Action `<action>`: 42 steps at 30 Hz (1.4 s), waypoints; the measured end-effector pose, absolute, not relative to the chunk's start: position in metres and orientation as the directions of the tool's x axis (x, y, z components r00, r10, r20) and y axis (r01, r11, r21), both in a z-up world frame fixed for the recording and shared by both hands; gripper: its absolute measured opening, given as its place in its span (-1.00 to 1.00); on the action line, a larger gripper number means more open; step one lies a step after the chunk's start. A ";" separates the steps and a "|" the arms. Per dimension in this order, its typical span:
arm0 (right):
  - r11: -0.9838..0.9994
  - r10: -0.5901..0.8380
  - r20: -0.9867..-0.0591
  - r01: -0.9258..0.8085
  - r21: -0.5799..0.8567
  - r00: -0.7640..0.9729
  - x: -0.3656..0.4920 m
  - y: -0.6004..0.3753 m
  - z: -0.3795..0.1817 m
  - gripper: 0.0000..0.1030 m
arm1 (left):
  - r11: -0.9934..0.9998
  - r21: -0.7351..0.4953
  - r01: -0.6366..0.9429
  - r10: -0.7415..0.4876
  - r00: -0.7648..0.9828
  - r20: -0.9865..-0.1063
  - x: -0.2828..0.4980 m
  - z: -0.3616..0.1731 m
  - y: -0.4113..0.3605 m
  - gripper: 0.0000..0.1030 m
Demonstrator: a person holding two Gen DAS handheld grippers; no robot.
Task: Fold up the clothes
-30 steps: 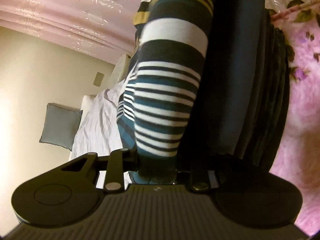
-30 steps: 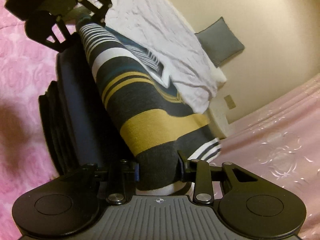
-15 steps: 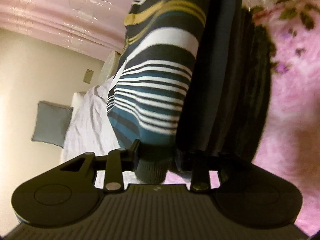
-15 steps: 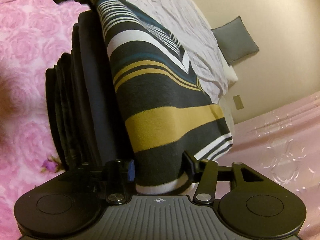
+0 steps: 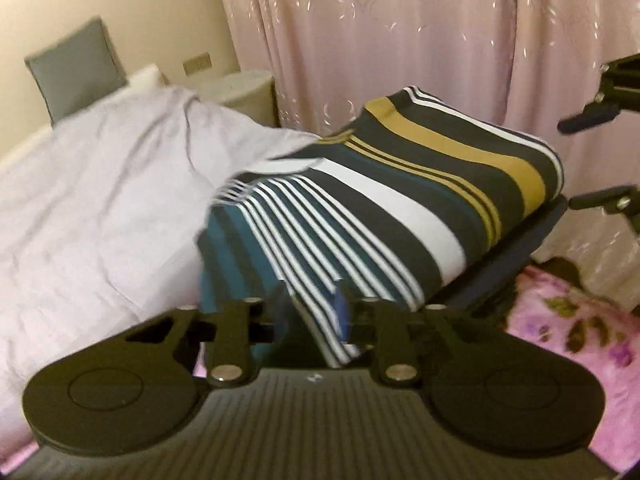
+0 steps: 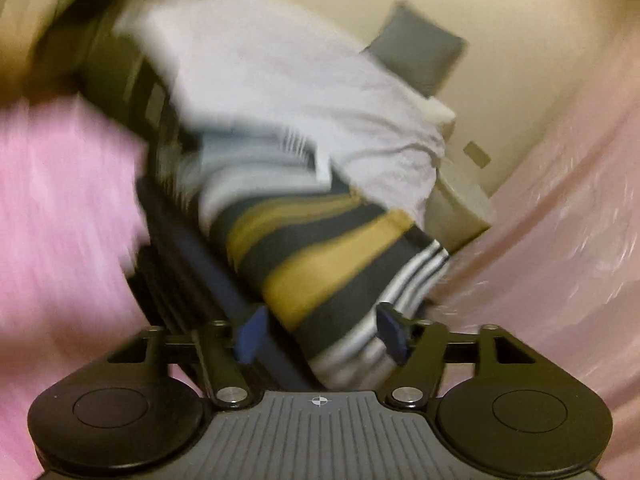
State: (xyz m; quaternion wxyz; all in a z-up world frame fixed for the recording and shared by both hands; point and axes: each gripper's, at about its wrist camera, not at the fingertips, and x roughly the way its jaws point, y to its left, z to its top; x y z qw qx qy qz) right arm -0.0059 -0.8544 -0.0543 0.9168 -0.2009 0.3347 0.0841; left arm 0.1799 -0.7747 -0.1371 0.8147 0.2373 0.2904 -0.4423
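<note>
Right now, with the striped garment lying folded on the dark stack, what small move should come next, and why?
Probably draw both back clear. The striped garment already rests folded on the dark stack. The right hand-held gripper is opening around its end; the left hand-held gripper is closing, with the striped edge between its jaws.

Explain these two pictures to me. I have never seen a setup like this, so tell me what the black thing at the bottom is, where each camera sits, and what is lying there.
There is no robot: a person holds a two-finger gripper in each hand, with a camera on each looking forward along its fingers. The black shape at the bottom is the gripper itself.

The left camera shows the left gripper, its jaws closing over an edge of the folded striped garment. The right gripper shows at that picture's edge.

The right camera's picture is blurred. The right gripper is opening, with the garment's other end between its fingers.

The garment lies on a stack of dark folded clothes on a pink floral blanket. Behind are a pale sheet, a grey pillow and a pink curtain.
</note>
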 end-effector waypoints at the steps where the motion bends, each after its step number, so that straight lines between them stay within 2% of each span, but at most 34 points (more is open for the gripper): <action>1: 0.938 0.060 -0.643 -0.264 -0.225 0.763 0.001 -0.861 -0.048 0.25 | 0.497 0.127 0.859 -0.584 0.439 -0.683 0.178 -0.139 -0.774 -0.70; 3: 0.974 0.110 -0.657 -0.213 -0.078 0.746 0.022 -0.873 -0.051 0.23 | 0.494 0.124 0.860 -0.584 0.434 -0.686 0.177 -0.144 -0.776 -0.70; 5: 0.985 0.126 -0.700 -0.170 0.007 0.702 0.042 -0.884 -0.072 -0.08 | 0.495 0.123 0.860 -0.582 0.434 -0.688 0.182 -0.149 -0.780 -0.70; 7: 0.987 0.145 -0.738 -0.147 0.062 0.659 0.051 -0.893 -0.096 -0.10 | 0.499 0.114 0.859 -0.581 0.428 -0.692 0.182 -0.153 -0.780 -0.70; 9: 0.986 0.153 -0.746 -0.149 0.072 0.648 0.052 -0.896 -0.107 -0.10 | 0.496 0.094 0.863 -0.575 0.407 -0.709 0.186 -0.156 -0.779 -0.69; 15: 0.986 0.139 -0.747 -0.159 0.045 0.650 0.048 -0.890 -0.085 -0.09 | 0.504 0.108 0.857 -0.562 0.421 -0.711 0.186 -0.150 -0.780 -0.67; 17: 0.988 0.138 -0.730 -0.149 0.050 0.669 0.043 -0.889 -0.081 0.05 | 0.523 0.103 0.846 -0.559 0.432 -0.708 0.187 -0.144 -0.776 -0.63; 18: 0.988 0.138 -0.721 -0.143 0.054 0.679 0.041 -0.889 -0.080 0.53 | 0.532 0.101 0.841 -0.557 0.438 -0.706 0.187 -0.142 -0.774 -0.54; 19: 0.989 0.134 -0.713 -0.138 0.052 0.688 0.038 -0.889 -0.079 0.75 | 0.540 0.098 0.836 -0.556 0.441 -0.705 0.187 -0.139 -0.772 -0.44; 22: 0.993 0.110 -0.698 -0.110 0.044 0.708 0.027 -0.888 -0.075 0.75 | 0.568 0.070 0.820 -0.559 0.447 -0.698 0.182 -0.132 -0.760 -0.15; 26: 0.995 0.097 -0.682 -0.059 0.080 0.725 0.004 -0.889 -0.067 0.75 | 0.613 0.031 0.790 -0.552 0.456 -0.699 0.162 -0.129 -0.741 -0.03; 28: 0.994 0.087 -0.681 -0.015 0.111 0.727 -0.017 -0.887 -0.067 0.76 | 0.645 0.002 0.764 -0.540 0.458 -0.706 0.147 -0.131 -0.728 0.25; 29: 0.991 0.084 -0.685 0.013 0.135 0.724 -0.031 -0.885 -0.067 0.78 | 0.665 -0.018 0.747 -0.534 0.458 -0.711 0.138 -0.132 -0.721 0.32; 31: 0.980 0.083 -0.701 0.071 0.188 0.708 -0.057 -0.883 -0.073 0.94 | 0.713 -0.062 0.699 -0.509 0.454 -0.732 0.118 -0.137 -0.704 0.64; 33: 0.963 0.085 -0.722 0.130 0.238 0.687 -0.082 -0.880 -0.077 0.95 | 0.771 -0.102 0.629 -0.471 0.453 -0.757 0.099 -0.141 -0.687 0.79; 37: 0.938 0.093 -0.763 0.202 0.283 0.640 -0.117 -0.873 -0.080 0.99 | 0.826 -0.159 0.541 -0.433 0.429 -0.793 0.063 -0.146 -0.663 0.88; 42: 0.942 0.089 -0.777 0.202 0.270 0.623 -0.139 -0.860 -0.063 0.99 | 0.854 -0.199 0.480 -0.437 0.456 -0.775 0.029 -0.131 -0.641 0.90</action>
